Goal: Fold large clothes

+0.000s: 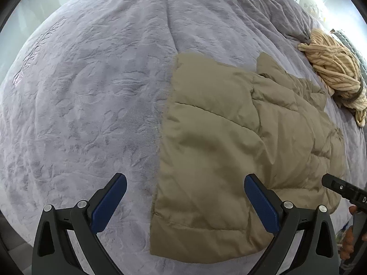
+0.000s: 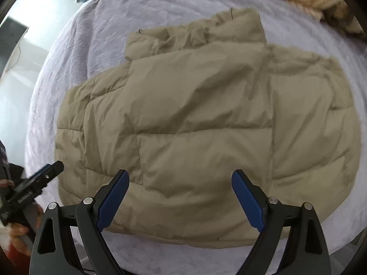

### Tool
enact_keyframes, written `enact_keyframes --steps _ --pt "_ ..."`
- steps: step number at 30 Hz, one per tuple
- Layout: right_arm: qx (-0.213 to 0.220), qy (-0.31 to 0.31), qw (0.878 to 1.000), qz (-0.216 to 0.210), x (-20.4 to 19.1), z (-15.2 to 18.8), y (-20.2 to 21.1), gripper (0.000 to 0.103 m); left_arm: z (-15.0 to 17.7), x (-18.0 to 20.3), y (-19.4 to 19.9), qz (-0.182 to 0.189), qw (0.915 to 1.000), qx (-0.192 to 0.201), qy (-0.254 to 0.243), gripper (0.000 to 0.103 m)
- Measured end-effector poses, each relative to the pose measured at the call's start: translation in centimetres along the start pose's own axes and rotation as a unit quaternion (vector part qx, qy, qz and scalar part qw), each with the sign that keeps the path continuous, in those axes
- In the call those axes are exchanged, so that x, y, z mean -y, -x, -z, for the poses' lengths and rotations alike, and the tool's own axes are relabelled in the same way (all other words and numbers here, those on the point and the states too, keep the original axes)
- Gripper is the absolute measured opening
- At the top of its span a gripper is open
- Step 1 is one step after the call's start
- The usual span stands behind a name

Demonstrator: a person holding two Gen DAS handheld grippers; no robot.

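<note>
A bed covered with a soft lilac blanket (image 1: 91,91) filled both views, with pale walls at the edges. On it lay a beige padded jacket (image 2: 195,126), spread flat with its quilted side up and its collar toward the top of the right wrist frame. It seemed already folded into a compact block, probably with the sleeves tucked in, which would explain its straight left edge in the left wrist view. A bundle of thick cream yarn-like fabric (image 1: 335,73) sat in the upper right of that view, near the jacket but apart from it.

The left tongs (image 1: 185,204) stood wide and held nothing, above the jacket's near left corner. The right tongs (image 2: 181,201) were also wide and empty, above the near hem. Both pointed steeply down, I think to take the hem for one more fold.
</note>
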State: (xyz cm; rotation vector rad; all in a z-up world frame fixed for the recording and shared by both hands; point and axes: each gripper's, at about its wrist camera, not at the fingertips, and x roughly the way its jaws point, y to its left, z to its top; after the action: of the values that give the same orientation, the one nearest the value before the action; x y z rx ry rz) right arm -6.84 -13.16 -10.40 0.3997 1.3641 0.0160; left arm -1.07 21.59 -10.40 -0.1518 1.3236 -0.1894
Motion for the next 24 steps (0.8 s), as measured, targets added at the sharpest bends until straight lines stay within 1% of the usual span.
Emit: enact_keyframes --steps 4,7,9,10,11,12,13,14,16,17,19,21,22,24 --pt "-0.014 -0.044 0.998 -0.03 1.4 -0.6 -1.0 0.093 0.1 -0.1 -0.3 0.007 1.0 -0.004 0.005 0.103" --pt "-0.021 -0.06 0.997 -0.035 1.8 -0.8 -1.4 0.093 0.1 -0.2 -0.5 0.014 0.9999 -0.004 0.002 0.103" --pt "-0.018 -0.063 0.997 -0.037 1.9 -0.8 -1.4 0.089 0.0 -0.3 -0.5 0.023 0.9997 -0.001 -0.003 0.103" --pt "-0.017 -0.064 0.997 -0.037 2.1 -0.8 -1.3 0.076 -0.2 -0.6 -0.5 0.029 0.9995 0.0 -0.007 0.103" --pt "-0.017 -0.064 0.997 -0.029 2.3 -0.8 -1.2 0.058 -0.4 -0.9 -0.4 0.037 0.9993 0.002 -0.009 0.103" --pt "-0.018 -0.065 0.998 -0.018 2.5 -0.9 -1.2 0.049 -0.7 -1.2 -0.4 0.044 0.9989 0.006 -0.01 0.103" --pt "-0.02 -0.067 0.997 -0.015 2.7 -0.9 -1.3 0.034 -1.1 -1.9 -0.3 0.061 0.998 0.013 -0.01 0.103" --pt "-0.023 -0.068 0.997 -0.02 2.9 -1.0 -1.4 0.032 -1.4 -2.4 -0.4 0.076 0.997 0.016 -0.008 0.103" --pt "-0.025 -0.067 0.997 -0.027 3.2 -1.1 -1.5 0.029 -2.1 -3.8 -1.4 0.127 0.9919 0.0 0.002 0.103" --pt "-0.025 -0.065 0.997 -0.027 3.2 -1.2 -1.5 0.029 -2.4 -4.2 -2.0 0.144 0.9895 -0.009 0.007 0.103" --pt "-0.025 -0.064 0.997 -0.025 3.2 -1.3 -1.5 0.029 -2.8 -4.9 -3.7 0.185 0.9821 -0.029 0.014 0.103" --pt "-0.025 -0.063 0.997 -0.023 3.1 -1.4 -1.7 0.029 -3.1 -4.7 -6.1 0.241 0.9682 -0.064 0.015 0.103" --pt "-0.025 -0.062 0.997 -0.023 3.0 -1.4 -1.7 0.029 -3.3 -4.2 -7.1 0.262 0.9617 -0.079 0.013 0.103" --pt "-0.024 -0.061 0.998 -0.025 2.9 -1.6 -1.8 0.029 -3.5 -2.8 -9.0 0.289 0.9515 -0.106 0.001 0.103"
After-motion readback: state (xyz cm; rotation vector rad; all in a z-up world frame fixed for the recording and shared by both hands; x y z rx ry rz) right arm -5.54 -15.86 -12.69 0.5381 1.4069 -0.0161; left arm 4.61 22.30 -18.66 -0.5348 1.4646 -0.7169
